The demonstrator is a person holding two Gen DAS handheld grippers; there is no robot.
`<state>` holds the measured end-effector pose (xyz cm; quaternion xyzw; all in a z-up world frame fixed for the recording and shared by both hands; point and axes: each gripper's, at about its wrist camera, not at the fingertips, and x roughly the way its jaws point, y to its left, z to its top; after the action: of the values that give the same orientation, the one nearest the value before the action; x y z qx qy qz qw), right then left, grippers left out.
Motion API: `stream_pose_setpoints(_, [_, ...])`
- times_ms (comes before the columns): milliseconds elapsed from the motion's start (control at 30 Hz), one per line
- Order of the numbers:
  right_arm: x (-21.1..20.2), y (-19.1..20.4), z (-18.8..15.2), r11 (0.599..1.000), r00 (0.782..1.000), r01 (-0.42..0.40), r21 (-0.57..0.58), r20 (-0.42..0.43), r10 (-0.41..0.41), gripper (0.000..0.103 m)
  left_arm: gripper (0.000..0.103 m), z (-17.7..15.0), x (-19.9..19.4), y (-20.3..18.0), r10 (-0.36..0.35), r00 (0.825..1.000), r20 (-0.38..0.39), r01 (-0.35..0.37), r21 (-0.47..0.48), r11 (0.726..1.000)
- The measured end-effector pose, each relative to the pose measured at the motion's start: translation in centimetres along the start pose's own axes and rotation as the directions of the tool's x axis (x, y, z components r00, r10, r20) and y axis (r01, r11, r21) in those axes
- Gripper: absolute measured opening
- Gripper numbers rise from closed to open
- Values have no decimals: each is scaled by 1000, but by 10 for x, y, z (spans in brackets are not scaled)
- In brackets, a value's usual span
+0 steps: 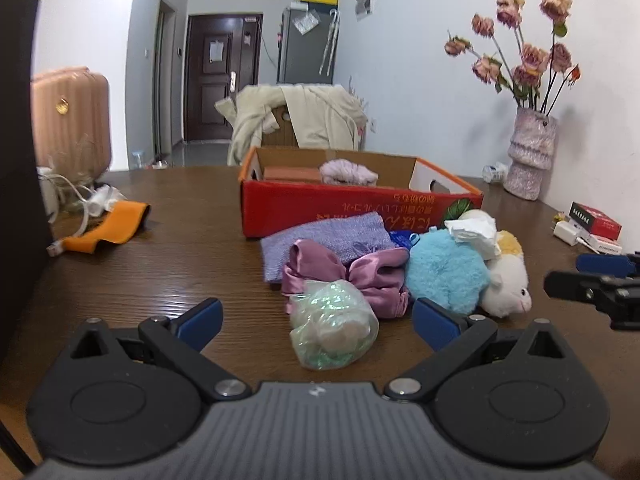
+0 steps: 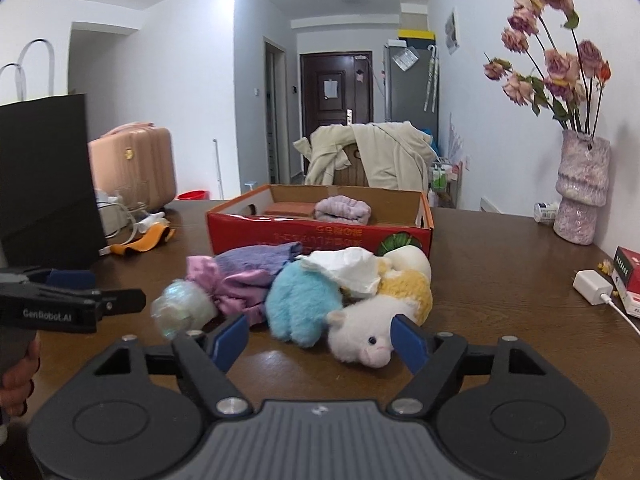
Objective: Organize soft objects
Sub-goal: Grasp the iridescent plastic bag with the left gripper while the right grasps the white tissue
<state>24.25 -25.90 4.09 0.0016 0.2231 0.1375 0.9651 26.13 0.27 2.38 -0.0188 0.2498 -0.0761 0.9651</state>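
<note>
The left tongs (image 1: 318, 320) are wide open, holding nothing, with a shiny see-through bag (image 1: 333, 326) lying between them on the brown wooden counter (image 1: 160, 272). The right tongs (image 2: 320, 340) are wide open and empty too, around a white plush animal (image 2: 362, 332). A fluffy blue toy (image 2: 300, 306) and purple cloths (image 2: 244, 276) lie beside it, in front of the red cardboard box (image 2: 320, 236).

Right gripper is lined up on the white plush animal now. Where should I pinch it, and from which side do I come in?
Grip the white plush animal across its head, coming straight in from the near table edge. The head juts toward the right gripper, clear of the blue plush and the tissue, and already sits between the open jaws. Its soft, rounded shape should compress easily.
</note>
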Motion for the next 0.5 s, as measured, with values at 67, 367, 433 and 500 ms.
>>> stream_pose_setpoints(67, [16, -6, 5, 1000, 1000, 5, 17, -5, -5, 75, 102, 2, 15, -1, -16, 999, -29, 16, -3, 1000])
stream_pose_setpoints(367, [85, -22, 20, 998, 1000, 5, 69, -2, -5, 67, 55, 2, 63, 5, -32, 990, -136, 26, -48, 999])
stream_pose_setpoints(433, [98, -25, 24, 996, 1000, 4, 87, 4, -4, 56, 51, 1, 67, 8, -38, 988, -151, 29, -58, 998])
stream_pose_setpoints(500, [111, -29, 25, 996, 1000, -3, 93, -11, 4, 46, 49, 1, 68, 10, -36, 988, -149, 27, -61, 998])
